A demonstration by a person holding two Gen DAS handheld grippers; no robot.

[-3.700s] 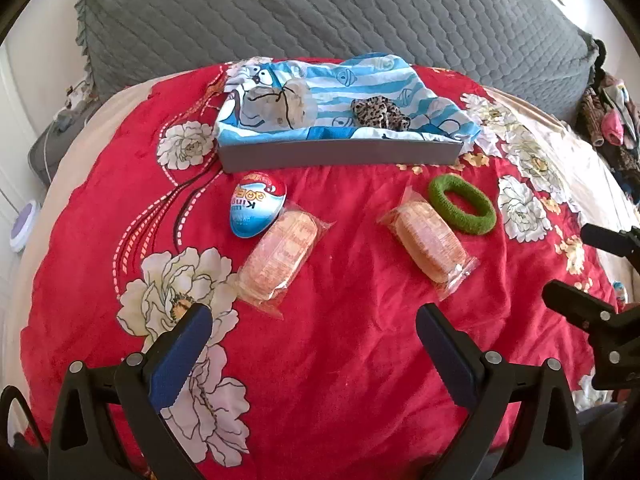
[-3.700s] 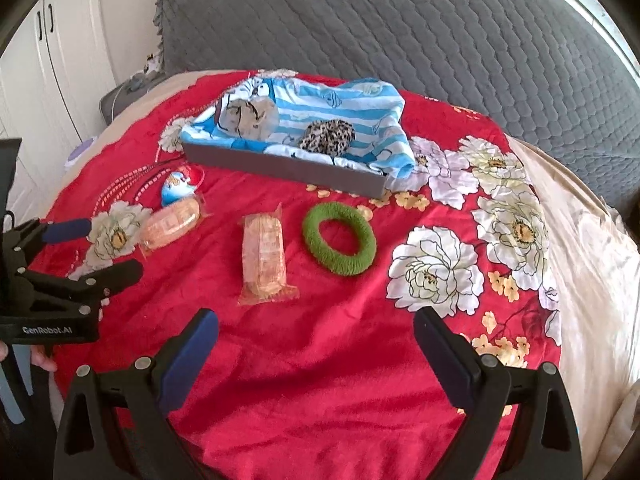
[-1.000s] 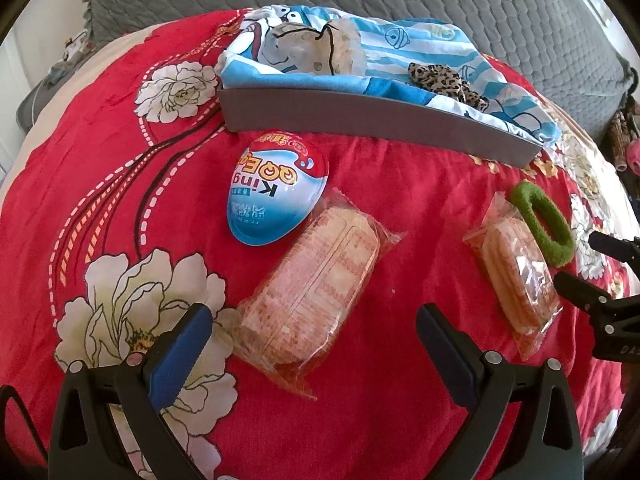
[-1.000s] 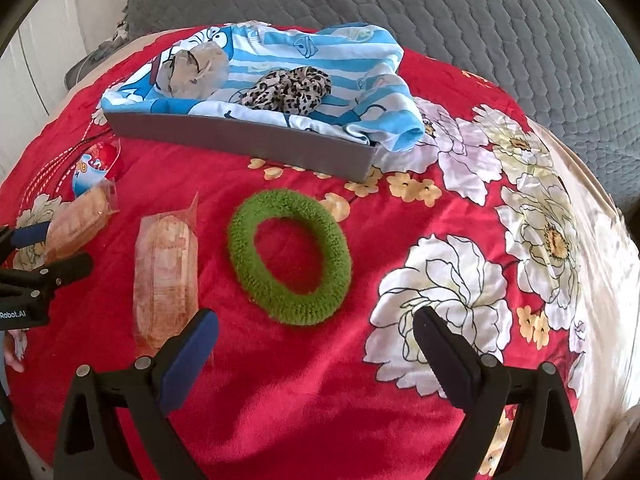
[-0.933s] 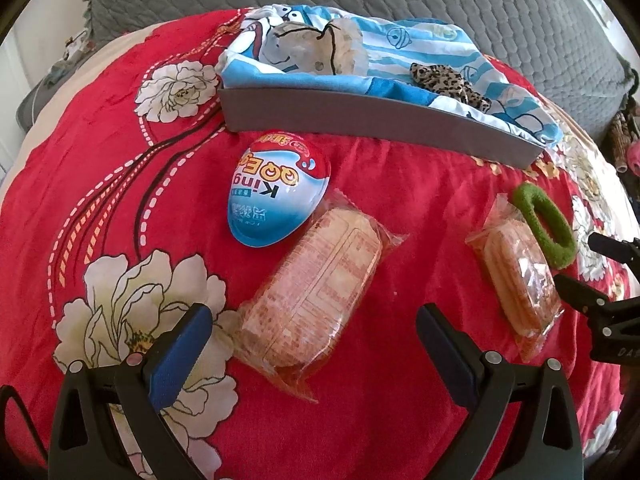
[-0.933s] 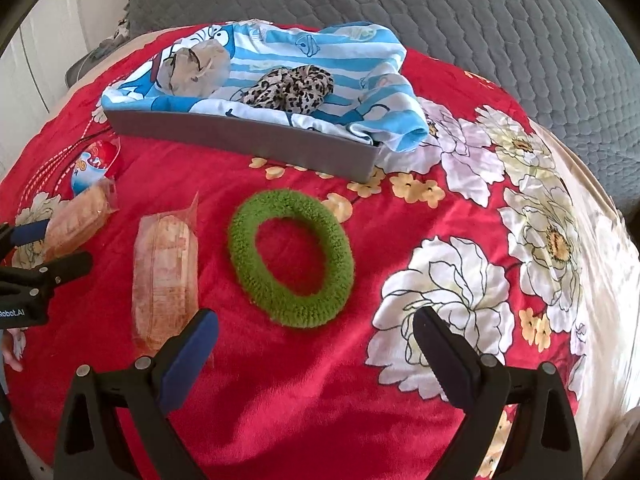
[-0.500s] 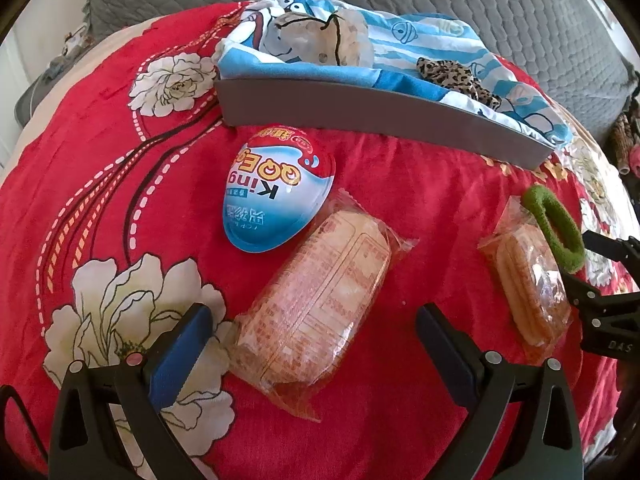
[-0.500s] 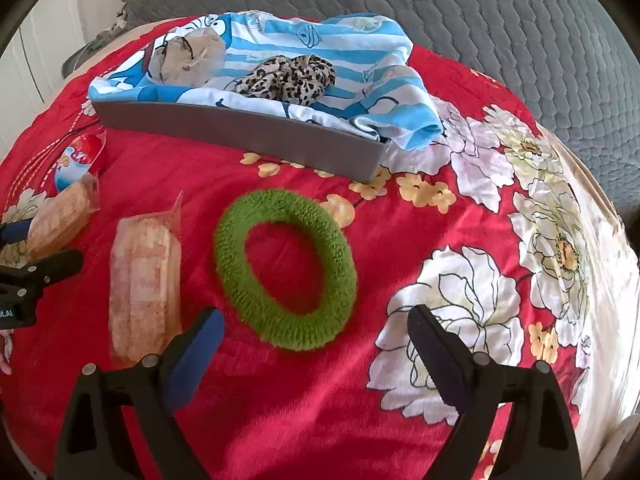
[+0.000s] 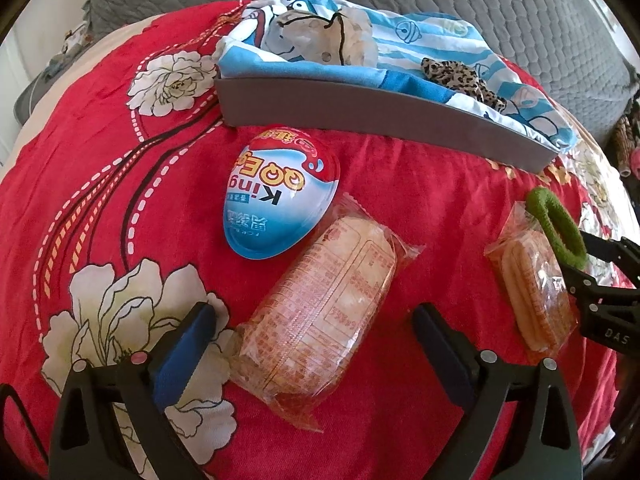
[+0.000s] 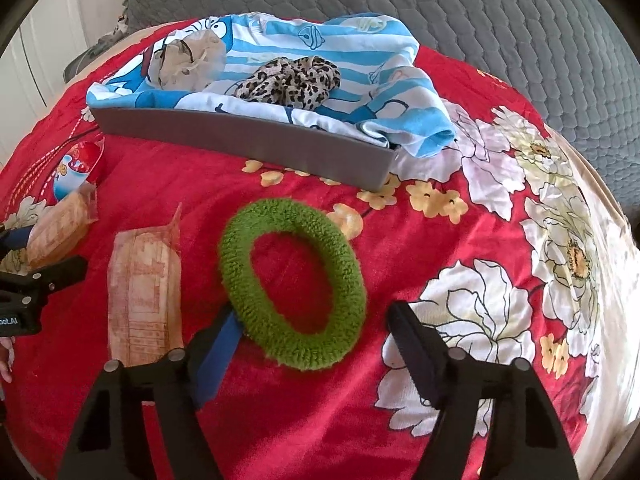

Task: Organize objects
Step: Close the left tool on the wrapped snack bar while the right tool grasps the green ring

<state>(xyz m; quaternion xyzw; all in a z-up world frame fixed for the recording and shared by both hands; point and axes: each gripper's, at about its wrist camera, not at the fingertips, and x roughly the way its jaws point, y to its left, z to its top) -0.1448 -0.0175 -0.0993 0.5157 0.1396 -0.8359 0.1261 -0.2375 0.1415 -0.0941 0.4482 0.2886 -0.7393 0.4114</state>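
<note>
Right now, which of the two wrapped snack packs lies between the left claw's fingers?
The snack pack touching the blue egg-shaped package; its near end sits inside the left claw. The other pack lies beside the green ring.

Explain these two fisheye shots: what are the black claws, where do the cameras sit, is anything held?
No robot: a person carries a two-finger gripper in each hand, with a camera on each looking along its fingers. The left gripper stands open around a wrapped snack pack. The right gripper's jaws are closing around a green fuzzy ring; nothing is gripped yet. On the red floral bedspread also lie an egg-shaped pack, a second snack pack and a grey tray with a leopard scrunchie.
</note>
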